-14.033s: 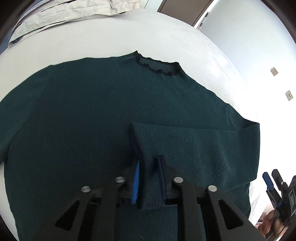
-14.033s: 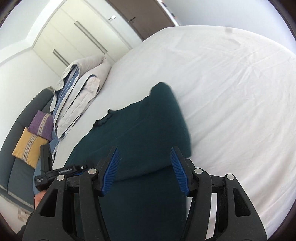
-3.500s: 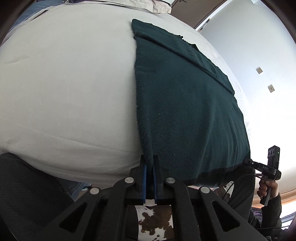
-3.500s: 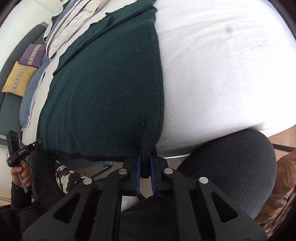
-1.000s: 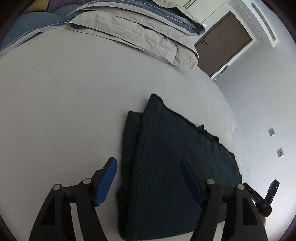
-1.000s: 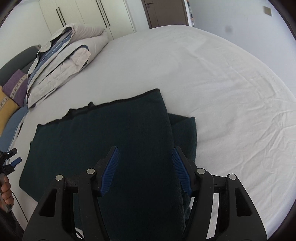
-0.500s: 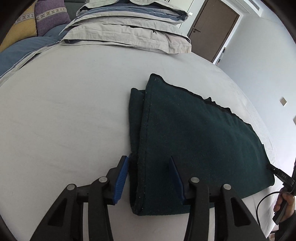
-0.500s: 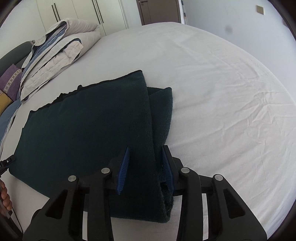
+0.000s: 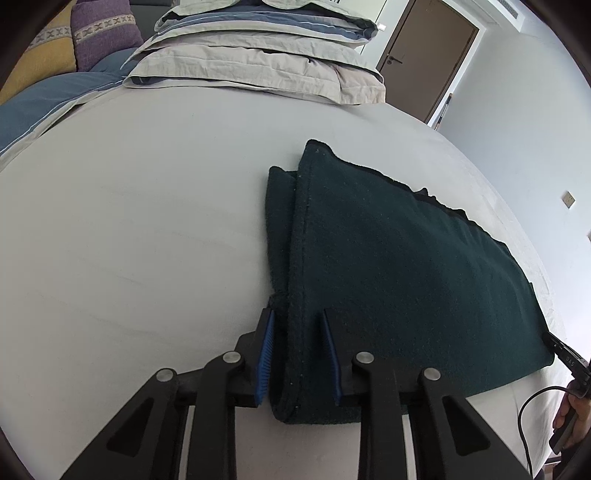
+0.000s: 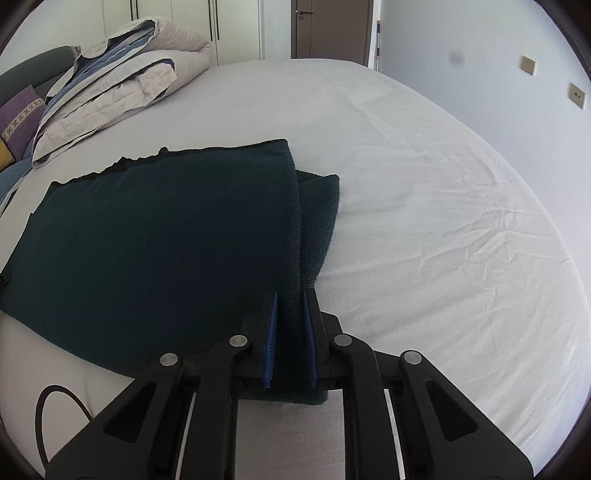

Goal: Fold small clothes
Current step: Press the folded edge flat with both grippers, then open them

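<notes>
dark green sweater (image 9: 399, 273) folded into a long band, lying flat on the white bed (image 9: 140, 229), nearer the foot than the stacked duvet (image 9: 258, 62) and cushions (image 9: 66, 40) at the head. two layers showing at each short end, upper layer set slightly back from the lower.

left tool (image 9: 297, 354) at the near corner of one end, fingers either side of the folded edge, closing at this moment, blue pads (image 9: 266, 354) just beside the knit; cannot tell whether pressing yet.

right tool (image 10: 290, 339) at the near corner of the other end, clamped on the doubled edge, pads (image 10: 271, 339) close together with only a narrow strip of fabric between.

in the left wrist view, right tool's tip and a hand (image 9: 576, 410) with a black cable (image 9: 528, 424) at the far right corner. dark brown door (image 10: 330, 27) and white wardrobe (image 10: 192, 22) beyond the bed.
</notes>
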A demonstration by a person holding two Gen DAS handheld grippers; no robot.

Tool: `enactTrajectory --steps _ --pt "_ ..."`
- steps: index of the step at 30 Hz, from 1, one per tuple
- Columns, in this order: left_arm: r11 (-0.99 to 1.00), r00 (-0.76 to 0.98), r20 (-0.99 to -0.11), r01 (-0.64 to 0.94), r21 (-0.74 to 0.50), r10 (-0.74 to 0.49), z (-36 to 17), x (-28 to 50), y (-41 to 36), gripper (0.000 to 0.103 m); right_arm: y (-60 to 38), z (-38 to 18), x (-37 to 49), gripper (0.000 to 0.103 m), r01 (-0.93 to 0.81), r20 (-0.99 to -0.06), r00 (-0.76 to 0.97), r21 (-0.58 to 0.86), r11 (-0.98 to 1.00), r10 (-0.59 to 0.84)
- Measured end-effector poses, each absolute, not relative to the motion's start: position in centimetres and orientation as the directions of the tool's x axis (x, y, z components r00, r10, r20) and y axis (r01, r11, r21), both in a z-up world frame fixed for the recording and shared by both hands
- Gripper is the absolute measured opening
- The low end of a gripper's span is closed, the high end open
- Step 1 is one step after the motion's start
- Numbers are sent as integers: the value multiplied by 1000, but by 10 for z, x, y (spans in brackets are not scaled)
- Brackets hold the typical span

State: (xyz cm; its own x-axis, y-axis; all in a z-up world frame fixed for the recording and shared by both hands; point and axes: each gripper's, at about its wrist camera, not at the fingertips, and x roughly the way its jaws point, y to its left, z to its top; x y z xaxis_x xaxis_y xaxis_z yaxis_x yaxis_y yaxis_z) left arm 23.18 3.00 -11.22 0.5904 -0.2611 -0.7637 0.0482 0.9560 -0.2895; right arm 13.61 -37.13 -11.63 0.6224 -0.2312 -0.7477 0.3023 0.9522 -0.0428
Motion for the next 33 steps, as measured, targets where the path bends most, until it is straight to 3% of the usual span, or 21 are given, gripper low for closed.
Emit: enactTrajectory --steps 18,33 --pt "966 583 -777 52 -255 -236 -104 224 31 7 -375 -103 93 5 345 -712 653 -22 938 -257" --pt "962 567 -783 69 -266 -257 -116 204 39 7 -389 -128 79 5 379 -742 636 61 924 -212"
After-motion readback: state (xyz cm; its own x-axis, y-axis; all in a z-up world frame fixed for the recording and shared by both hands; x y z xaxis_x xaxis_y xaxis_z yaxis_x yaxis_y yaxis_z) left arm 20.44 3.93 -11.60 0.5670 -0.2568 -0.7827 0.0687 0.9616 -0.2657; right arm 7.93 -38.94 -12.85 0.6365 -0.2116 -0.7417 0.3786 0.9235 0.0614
